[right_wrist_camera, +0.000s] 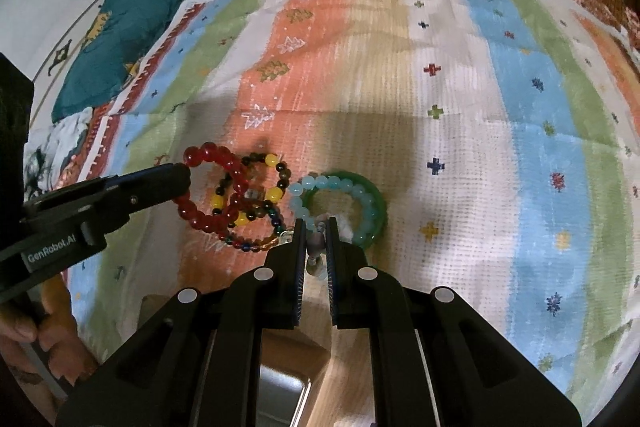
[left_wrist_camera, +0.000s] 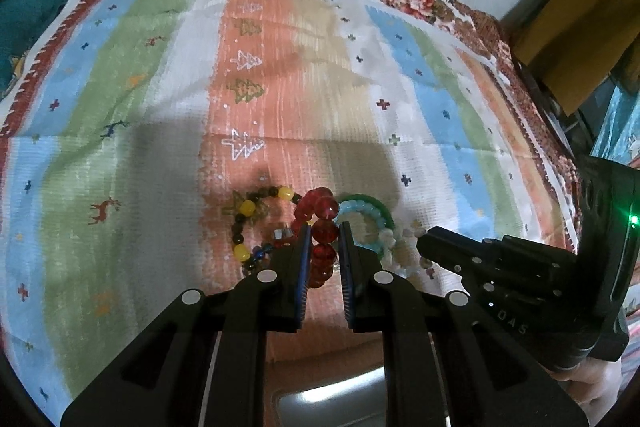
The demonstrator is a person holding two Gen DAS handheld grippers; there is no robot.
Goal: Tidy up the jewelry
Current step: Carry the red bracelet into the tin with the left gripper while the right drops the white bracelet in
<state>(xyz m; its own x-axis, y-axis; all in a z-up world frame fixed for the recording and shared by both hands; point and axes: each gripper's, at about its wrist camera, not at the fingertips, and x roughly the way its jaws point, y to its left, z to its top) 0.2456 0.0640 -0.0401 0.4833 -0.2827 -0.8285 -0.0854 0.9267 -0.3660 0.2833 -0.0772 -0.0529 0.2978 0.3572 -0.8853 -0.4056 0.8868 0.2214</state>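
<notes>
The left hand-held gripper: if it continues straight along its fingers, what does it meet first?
The left hand-held gripper already holds the red bead bracelet. Straight ahead, probably only the striped cloth beyond the bracelets, though depth is unclear.

The left gripper (left_wrist_camera: 325, 233) covers the near part of the red bead bracelet (left_wrist_camera: 323, 229). The right gripper (right_wrist_camera: 316, 227) hides most of the pale beaded piece (right_wrist_camera: 316, 247) between its jaws; its type is indeterminate. A metal tray (right_wrist_camera: 280, 393) is cut off by the lower edge.
</notes>
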